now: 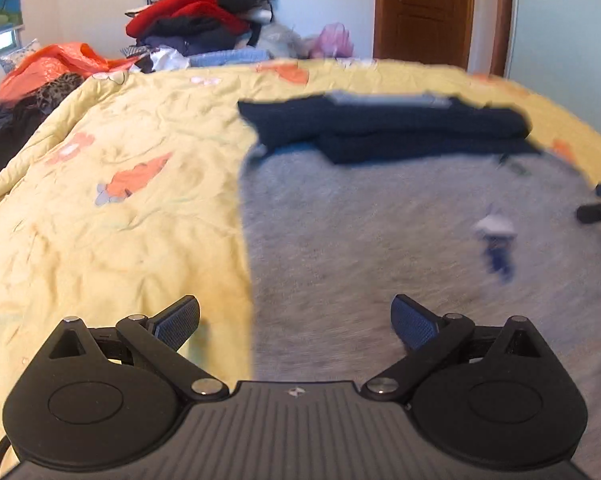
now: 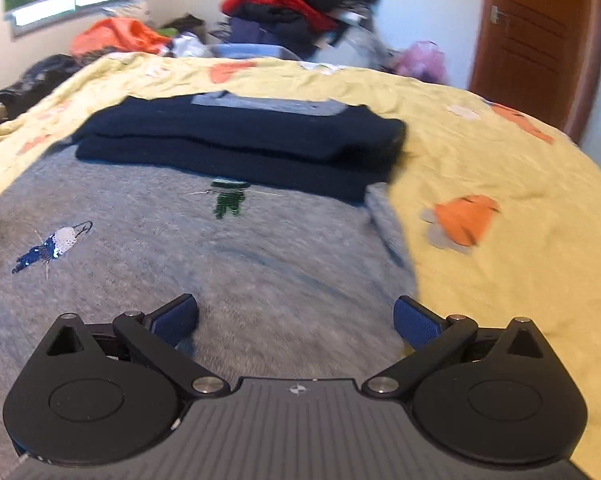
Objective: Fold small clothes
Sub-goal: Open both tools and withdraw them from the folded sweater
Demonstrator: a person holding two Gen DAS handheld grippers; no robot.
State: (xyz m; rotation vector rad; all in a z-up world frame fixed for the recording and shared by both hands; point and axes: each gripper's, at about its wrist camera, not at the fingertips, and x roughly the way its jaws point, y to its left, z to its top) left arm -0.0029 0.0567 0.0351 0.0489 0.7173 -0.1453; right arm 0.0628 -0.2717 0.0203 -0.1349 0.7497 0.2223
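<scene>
Lying under both grippers, grey garment (image 2: pixel 260 264), left gripper (image 1: pixel 296 322) spread, right gripper (image 2: pixel 296 320) spread

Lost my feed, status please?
Left gripper and right gripper open, empty. Grey garment flat on quilt. Folded navy pile on its far end.

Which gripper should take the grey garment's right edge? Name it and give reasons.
Right. The right gripper, open, sits over the grey garment with its right finger at that edge. The left gripper, also open, straddles the opposite edge.
</scene>
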